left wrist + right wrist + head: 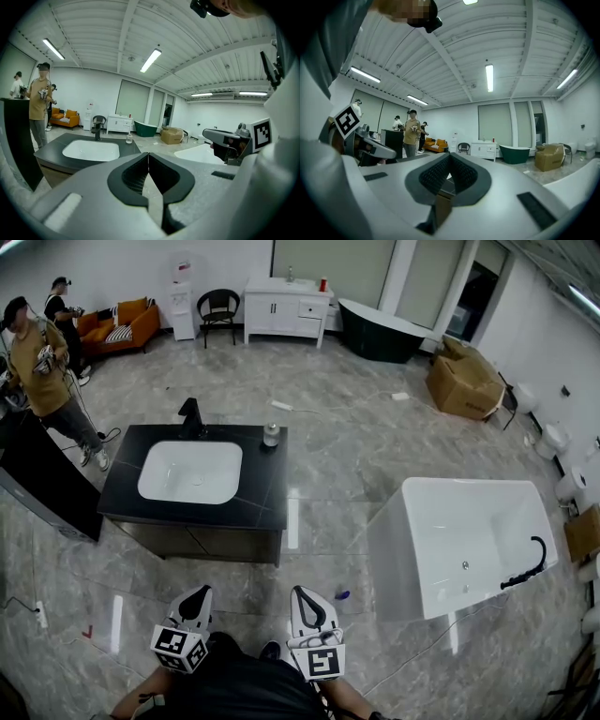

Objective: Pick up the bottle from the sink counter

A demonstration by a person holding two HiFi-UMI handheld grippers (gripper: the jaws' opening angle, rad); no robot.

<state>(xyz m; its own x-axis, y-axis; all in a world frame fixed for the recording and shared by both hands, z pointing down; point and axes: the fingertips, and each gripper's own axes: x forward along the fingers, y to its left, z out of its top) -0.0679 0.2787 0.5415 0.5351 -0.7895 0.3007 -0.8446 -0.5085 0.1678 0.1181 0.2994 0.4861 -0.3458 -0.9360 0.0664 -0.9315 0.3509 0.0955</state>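
Black sink counter (262, 495) carries a white basin (190, 472), with a black faucet (190, 416) at its far edge. Head view: the bottle (271, 434) stands upright on the counter's far right corner, beside the basin. The left gripper (197, 596) and right gripper (303, 597) sit at the bottom edge, side by side, on the near side of the counter and well apart from the bottle.

Left gripper view: jaws fully together, tips touching, nothing between them. The bottle lies ahead, beyond the tips and slightly left of them, on the counter's far right corner past the basin. The right gripper shows at the right edge.

Right gripper view: jaws pressed together at the tips, holding nothing. The left gripper shows at the left edge.
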